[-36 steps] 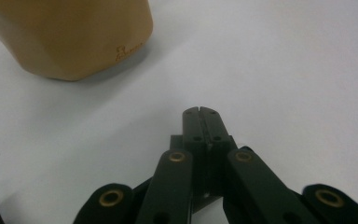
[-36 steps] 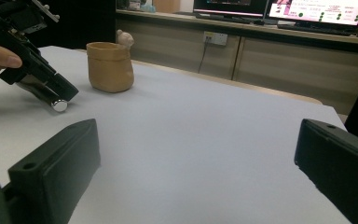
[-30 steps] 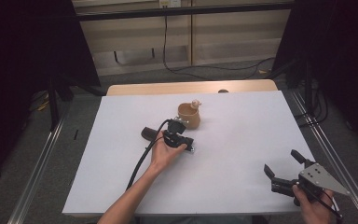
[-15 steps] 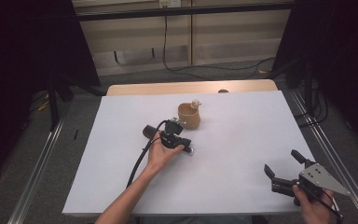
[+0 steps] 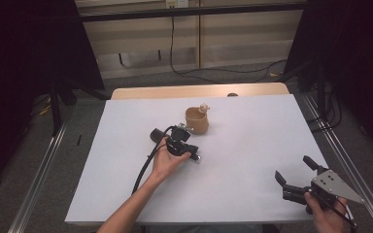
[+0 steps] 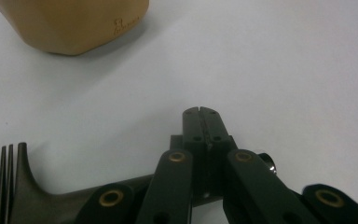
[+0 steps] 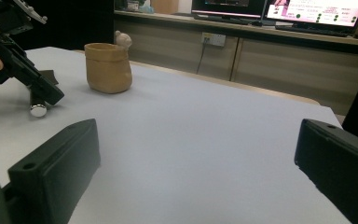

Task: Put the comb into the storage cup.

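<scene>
We count one tan cup (image 5: pixel 197 121), one dark comb (image 6: pixel 9 186) and two claws on the bench (image 5: pixel 252 145). The left claw (image 6: pixel 198 111) is pinched closed beside the cup; the right claw (image 5: pixel 294 171) gapes wide. A small stamp on the cup is too faint to read.

My high view looks forward and down over the whole white table (image 5: pixel 252 145) from above my side. My left gripper view sits low, very close to the tabletop. My right gripper view looks level across it. All three share the tan pot (image 5: pixel 196 120).
</scene>
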### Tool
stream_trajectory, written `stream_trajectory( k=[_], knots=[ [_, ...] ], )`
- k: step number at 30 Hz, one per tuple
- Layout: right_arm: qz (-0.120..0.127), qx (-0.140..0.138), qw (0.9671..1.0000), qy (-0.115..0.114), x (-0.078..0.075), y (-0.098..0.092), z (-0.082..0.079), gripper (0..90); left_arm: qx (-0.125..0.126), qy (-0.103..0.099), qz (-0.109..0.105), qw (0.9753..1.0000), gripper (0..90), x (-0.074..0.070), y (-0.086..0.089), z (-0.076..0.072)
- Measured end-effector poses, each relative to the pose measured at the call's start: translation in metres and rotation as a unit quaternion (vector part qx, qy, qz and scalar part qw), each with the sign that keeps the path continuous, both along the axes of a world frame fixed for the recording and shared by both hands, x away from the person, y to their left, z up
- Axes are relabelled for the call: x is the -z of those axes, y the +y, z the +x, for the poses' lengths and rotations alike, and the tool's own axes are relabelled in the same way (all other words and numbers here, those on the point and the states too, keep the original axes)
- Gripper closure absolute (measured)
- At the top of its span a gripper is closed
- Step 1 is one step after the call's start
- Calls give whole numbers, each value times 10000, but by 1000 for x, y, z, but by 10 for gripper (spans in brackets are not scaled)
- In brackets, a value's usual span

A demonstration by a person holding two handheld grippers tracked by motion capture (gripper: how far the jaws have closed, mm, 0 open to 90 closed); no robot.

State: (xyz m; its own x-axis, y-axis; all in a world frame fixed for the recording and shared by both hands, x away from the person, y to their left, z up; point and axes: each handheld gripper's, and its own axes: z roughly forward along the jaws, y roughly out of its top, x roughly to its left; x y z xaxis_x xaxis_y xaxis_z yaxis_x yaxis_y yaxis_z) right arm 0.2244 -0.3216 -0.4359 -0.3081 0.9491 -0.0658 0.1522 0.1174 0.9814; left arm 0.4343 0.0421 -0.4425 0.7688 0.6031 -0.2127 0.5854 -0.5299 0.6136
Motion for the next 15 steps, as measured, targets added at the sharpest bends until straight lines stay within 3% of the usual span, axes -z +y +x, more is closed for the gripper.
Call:
stream_trajectory(
  k=[3,9,15],
  knots=[
    [-1,3,10000,-5,0,0,0,0,29,42,45,10000,900,1,2,-1],
    [1,6,10000,-4,0,0,0,0,-44,72,-85,9999,900,-3,7,0],
    [-7,11,10000,-4,0,0,0,0,62,105,33,9999,900,-1,8,-3]
  ],
)
